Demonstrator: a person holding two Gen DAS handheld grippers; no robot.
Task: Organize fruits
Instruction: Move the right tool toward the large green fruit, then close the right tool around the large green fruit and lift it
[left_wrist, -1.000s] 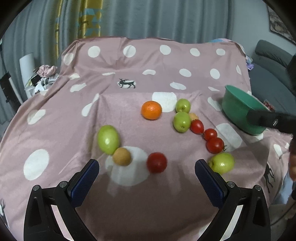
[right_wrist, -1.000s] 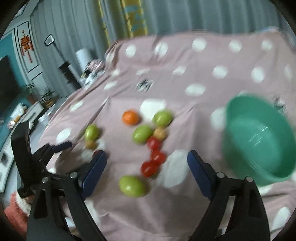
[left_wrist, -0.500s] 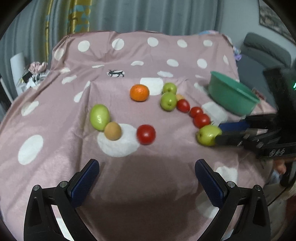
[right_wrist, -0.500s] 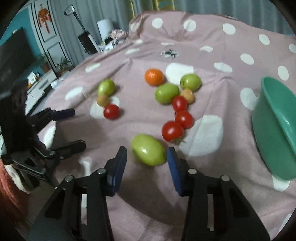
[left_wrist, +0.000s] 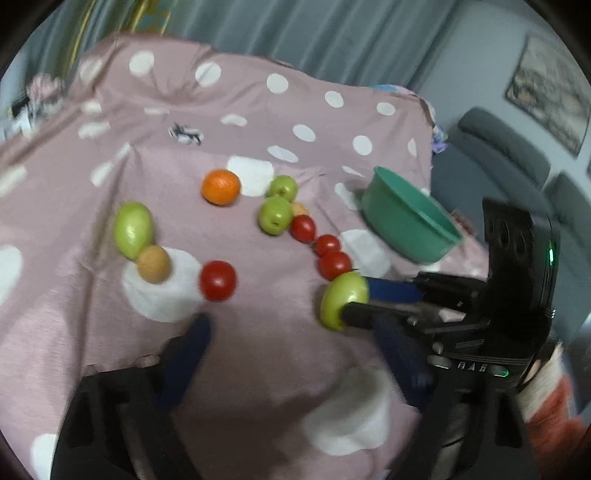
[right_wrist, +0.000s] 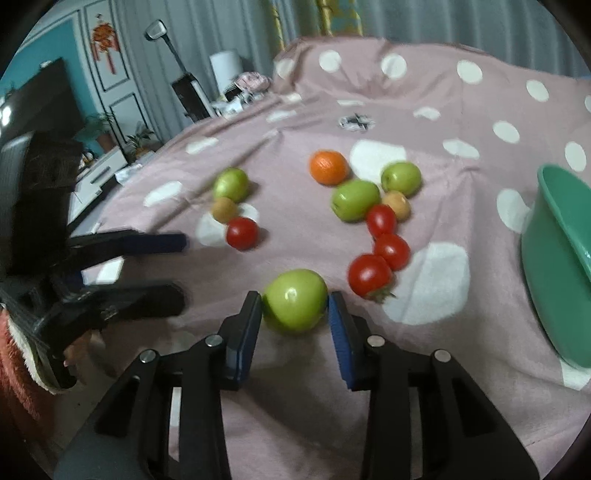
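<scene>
Covering everything, pink dotted cloth (right_wrist: 461, 122) (grey curtains (left_wrist: 314, 33) behind)

Green bowl (right_wrist: 554, 266) cut off at right edge; left gripper (left_wrist: 295, 343) motion-blurred

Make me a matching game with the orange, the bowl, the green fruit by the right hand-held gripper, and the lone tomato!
Things:
1. orange
2. bowl
3. nearest green fruit
4. lone tomato

Places:
A. between the right hand-held gripper pads
B. beside the small brown fruit
C. far right of the cloth
D. behind the green fruits

Pairs: 1-D, 2-C, 3-A, 4-B
</scene>
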